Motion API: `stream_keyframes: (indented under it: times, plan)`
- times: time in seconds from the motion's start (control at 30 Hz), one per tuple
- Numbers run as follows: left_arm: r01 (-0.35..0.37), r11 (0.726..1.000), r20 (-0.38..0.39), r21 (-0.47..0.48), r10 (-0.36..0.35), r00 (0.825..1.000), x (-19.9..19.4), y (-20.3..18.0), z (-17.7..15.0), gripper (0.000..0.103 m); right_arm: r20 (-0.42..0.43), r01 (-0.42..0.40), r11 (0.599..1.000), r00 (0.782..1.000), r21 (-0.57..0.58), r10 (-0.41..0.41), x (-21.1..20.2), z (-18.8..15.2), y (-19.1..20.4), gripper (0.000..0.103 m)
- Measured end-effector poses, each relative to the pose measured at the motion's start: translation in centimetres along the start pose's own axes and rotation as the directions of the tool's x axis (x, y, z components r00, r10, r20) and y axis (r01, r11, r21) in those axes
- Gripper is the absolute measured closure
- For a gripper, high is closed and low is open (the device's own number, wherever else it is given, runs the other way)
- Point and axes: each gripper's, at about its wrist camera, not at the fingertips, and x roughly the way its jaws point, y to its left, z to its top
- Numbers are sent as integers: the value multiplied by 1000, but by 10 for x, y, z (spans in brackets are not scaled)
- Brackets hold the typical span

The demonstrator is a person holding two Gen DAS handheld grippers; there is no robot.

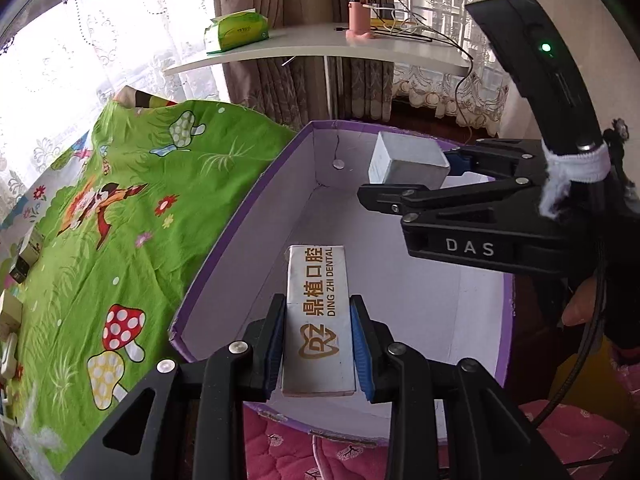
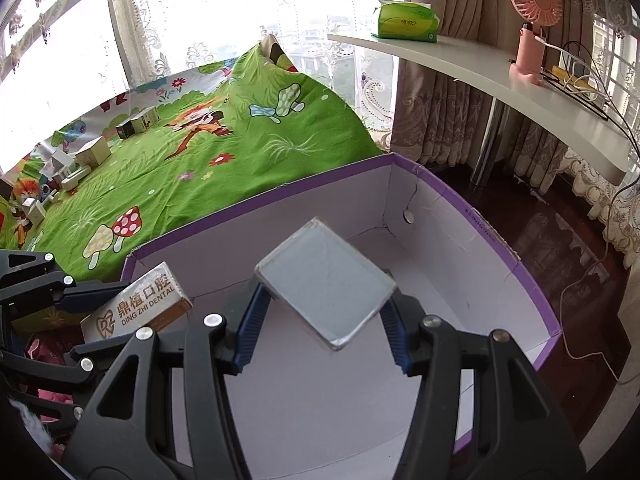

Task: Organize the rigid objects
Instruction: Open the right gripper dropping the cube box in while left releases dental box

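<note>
A large white cardboard box with a purple rim (image 1: 224, 232) (image 2: 532, 284) lies open below both grippers. My left gripper (image 1: 318, 344) is shut on a long white dental box (image 1: 318, 320) with gold print and holds it over the near end of the cardboard box. It also shows at the left in the right wrist view (image 2: 136, 308). My right gripper (image 2: 326, 316) is shut on a plain grey box (image 2: 326, 288), tilted, over the middle of the cardboard box. In the left wrist view the grey box (image 1: 406, 162) hangs near the far end.
A green mushroom-print sheet (image 2: 208, 152) covers the bed to the left, with several small boxes (image 2: 96, 152) at its far side. A white shelf (image 2: 480, 76) holds a tissue pack (image 2: 404, 20) and a pink fan (image 2: 532, 24). Dark wooden floor (image 2: 560, 248) lies to the right.
</note>
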Motion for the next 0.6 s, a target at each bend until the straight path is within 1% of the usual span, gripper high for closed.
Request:
stream_keyframes:
  times: [0.03, 0.07, 0.13, 0.17, 0.2, 0.27, 0.3, 0.33, 0.37, 0.4, 0.43, 0.5, 0.53, 0.57, 0.6]
  plan:
    - [30, 1000, 28, -6, -30, 999, 0, 2, 1, 71, -8, 30, 1000, 1000, 0, -30, 1, 1, -2, 45]
    - [41, 999, 51, -21, -40, 998, -2, 6, 0, 69, -23, 75, 997, 997, 6, -75, 3, 3, -6, 44]
    - [25, 996, 77, -84, -19, 997, -7, 23, -4, 58, -50, 143, 989, 989, 24, -142, 6, 6, -10, 29]
    - [7, 992, 95, -125, 4, 995, -13, 37, -9, 48, -49, 148, 988, 988, 38, -146, 5, 8, -10, 28]
    - [-22, 985, 111, -172, 42, 993, -20, 54, -16, 40, -41, 131, 990, 991, 49, -129, 3, 11, -8, 27]
    - [-91, 957, 121, -275, 128, 984, -35, 93, -33, 34, -25, 85, 995, 996, 44, -84, 0, 16, 7, 26]
    - [-135, 935, 115, -329, 182, 977, -43, 114, -44, 31, -19, 63, 998, 998, 27, -63, 1, 19, 18, 23]
    - [-183, 904, 103, -387, 239, 966, -52, 137, -57, 30, -14, 36, 999, 999, -3, -36, 3, 23, 34, 21]
    - [-230, 863, 83, -450, 297, 951, -61, 160, -72, 26, -8, 11, 999, 1000, -34, -11, 4, 26, 51, 20]
    - [-278, 814, 56, -510, 354, 933, -70, 182, -89, 22, -4, -20, 998, 1000, -67, 20, 5, 28, 70, 20]
    - [-330, 758, 17, -562, 410, 912, -80, 202, -107, 21, -8, -56, 994, 998, -96, 56, 7, 30, 88, 19]
    - [-426, 636, -72, -643, 504, 861, -100, 237, -146, 21, -41, -152, 977, 988, -152, 147, 16, 31, 128, 18]
    - [-469, 571, -122, -674, 540, 833, -110, 250, -164, 21, -60, -198, 964, 980, -178, 190, 21, 31, 150, 18]
    - [-514, 497, -182, -699, 571, 801, -119, 261, -182, 21, -79, -239, 949, 971, -206, 228, 26, 30, 171, 18]
    - [-538, 428, -228, -726, 588, 776, -130, 272, -200, 21, -100, -274, 932, 961, -237, 257, 33, 30, 193, 18]
